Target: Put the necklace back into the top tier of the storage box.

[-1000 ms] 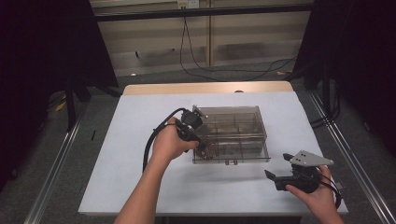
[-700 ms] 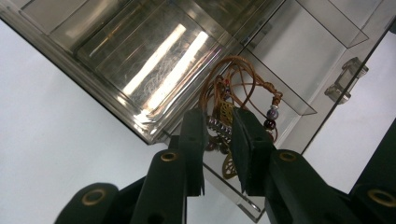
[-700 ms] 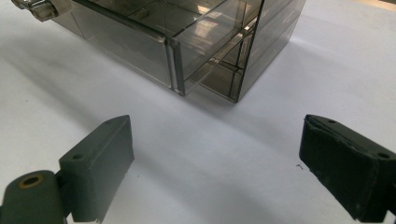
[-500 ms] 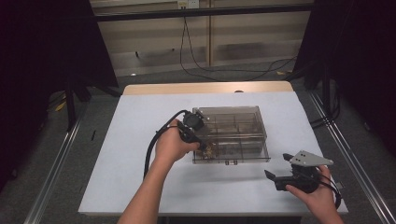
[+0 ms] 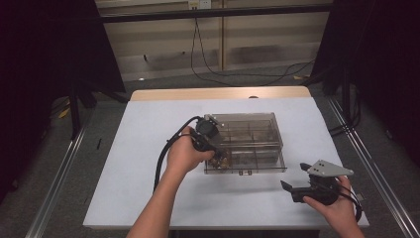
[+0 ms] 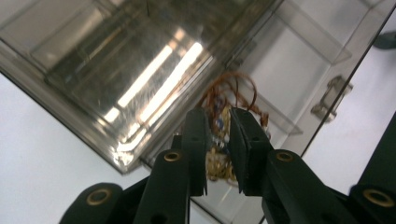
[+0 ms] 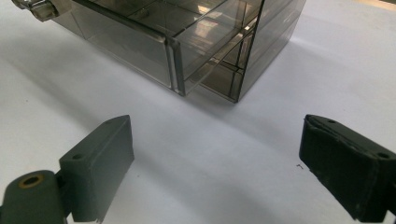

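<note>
A white worktop (image 5: 138, 163) with a pale wooden strip along its far edge fills the middle of the high view, set in a dim room with dark curtains at the upper left and upper right, a light back wall with cables hanging down it at top centre, and grey floor with metal rails along both sides. A clear smoky plastic compartment box (image 5: 252, 136) sits at the centre of the worktop. At centre left, the left tool (image 5: 218, 157) is held at the box's near left corner. At the lower right, the right tool (image 5: 287, 184) rests low over the bare worktop, well apart from the box. The left gripper view adds what the high view cannot resolve: the jaws are nearly closed on a small tangle of gold and reddish-brown jewellery (image 6: 219, 140) over the box. The right gripper view shows its jaws spread wide and empty, with the box's near corner at upper centre.
</note>
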